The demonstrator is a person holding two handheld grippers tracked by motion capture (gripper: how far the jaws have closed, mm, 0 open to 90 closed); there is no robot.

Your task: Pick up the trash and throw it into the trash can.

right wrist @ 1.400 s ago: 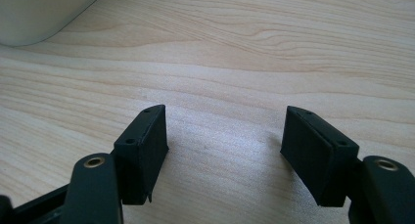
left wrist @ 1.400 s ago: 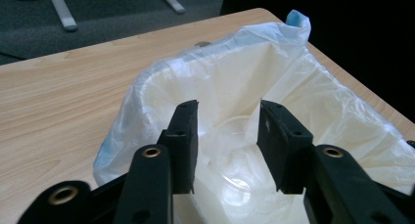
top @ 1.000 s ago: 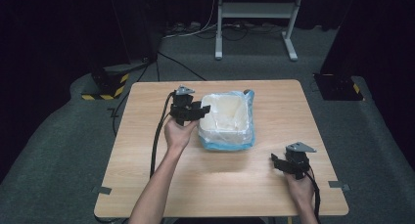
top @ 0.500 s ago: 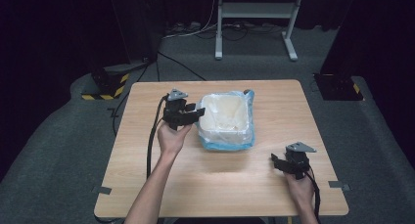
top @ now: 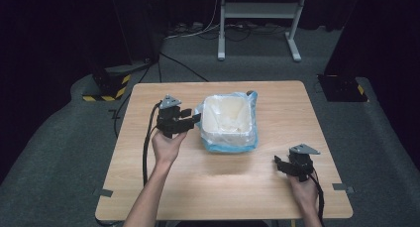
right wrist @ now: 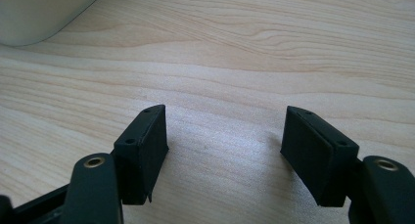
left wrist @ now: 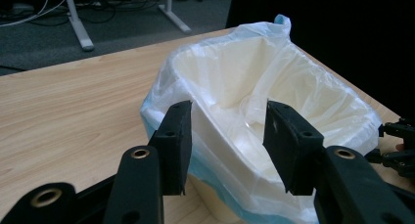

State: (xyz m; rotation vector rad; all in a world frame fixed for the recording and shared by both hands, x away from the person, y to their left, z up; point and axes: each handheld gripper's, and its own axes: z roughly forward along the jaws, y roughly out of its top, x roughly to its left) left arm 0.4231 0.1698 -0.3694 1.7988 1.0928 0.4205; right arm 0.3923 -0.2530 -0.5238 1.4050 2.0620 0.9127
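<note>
- I found a small white bin (top: 229,122) just above the centre of the high view, standing upright on the wooden table (top: 237,187).
- A thin plastic bag (top: 250,138) lined the bin. Its edge was folded over the rim, with pale blue plastic gathered around the lower outside wall.
- A loose tuft of the bag stood up at the bin's upper right corner in the high view.
- I judged the lining largely done: the bag covered the inside and lapped the rim on every side I could see.
- What looked left was tidying the overhang on the side facing the left gripper (top: 190,120); I could not tell whether that edge was fully seated.
- I held the left gripper just beside the left wall of the bin in the high view, its jaws pointing right toward the rim.
- In the left gripper view the rim and bag edge (left wrist: 230,136) showed between and beyond the two pads; I could not tell whether the tips had reached the plastic.
- Its jaws stood partly apart and pressed on nothing, so I recorded them as released.
- My left forearm ran up from the bottom edge, left of centre, with the cable looping down along it.
- The right gripper (top: 278,163) rested low at the lower right, well apart from the bin, pointing left.
- In the right gripper view its jaws stood wide apart over bare wood (right wrist: 225,136), empty.
</note>
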